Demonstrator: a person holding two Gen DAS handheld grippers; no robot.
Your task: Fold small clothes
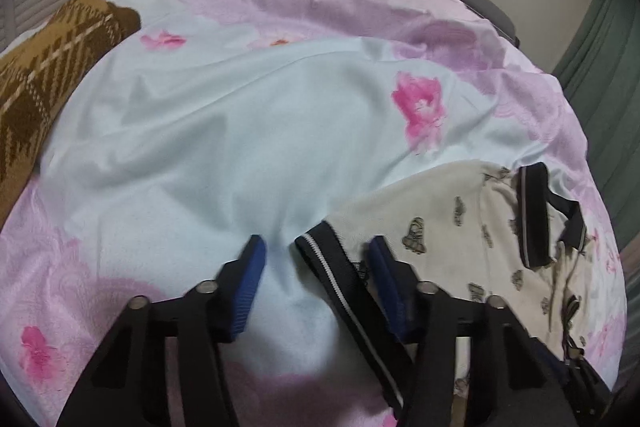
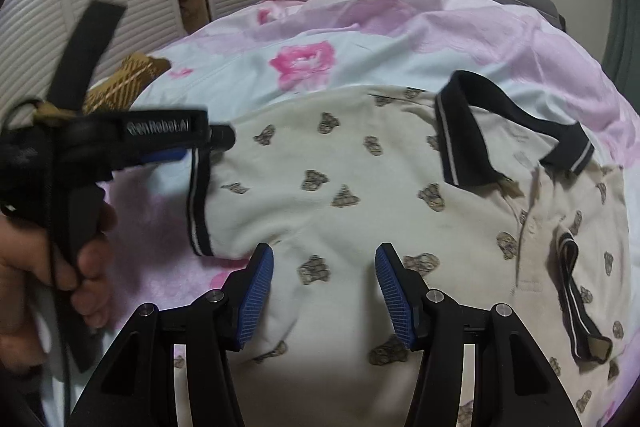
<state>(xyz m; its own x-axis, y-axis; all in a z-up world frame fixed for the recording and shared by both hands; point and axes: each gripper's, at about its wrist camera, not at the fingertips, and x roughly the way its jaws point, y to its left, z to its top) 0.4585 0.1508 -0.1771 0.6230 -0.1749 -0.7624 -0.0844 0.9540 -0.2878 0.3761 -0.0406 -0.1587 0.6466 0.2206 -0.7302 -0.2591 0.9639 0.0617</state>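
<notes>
Looking along the left tool: the left gripper (image 1: 316,245) pointed down at a bed, its picture slightly blurred.
Left tool state: the blue pads stood partly apart, and bare sheet showed between the left pad and the cloth, so nothing was clamped.
Sleeve cuff (image 1: 340,291): the dark, white-striped band lay between the pads, close to the right one.
Shirt (image 1: 440,227): a cream polo with small brown bear prints lay at the lower right of this view, its dark collar (image 1: 532,219) further right.
Bedsheet (image 1: 240,107): pale blue and pink with flowers, wrinkled, it lay under everything.
Blanket (image 1: 48,75): a brown plaid one lay at the left edge, well apart from the shirt.

Right-wrist view, right gripper (image 2: 325,251): it hung over the lower middle of the shirt (image 2: 360,187).
Right tool state: the pads stood about half apart with cream cloth showing between them; they gripped nothing, and whether the tips touched the cloth could not be told.
Left gripper (image 2: 208,143): seen from the side at the left, held by a hand (image 2: 48,267), its tip was at the top of the sleeve cuff (image 2: 198,203).
Collar (image 2: 460,131): it stood open toward the upper right, above the buttoned front.
Other sleeve (image 2: 576,295): it lay folded over the shirt's right side.
Bedsheet (image 2: 360,39): it stretched beyond the shirt, with the blanket (image 2: 132,75) at the far left.
</notes>
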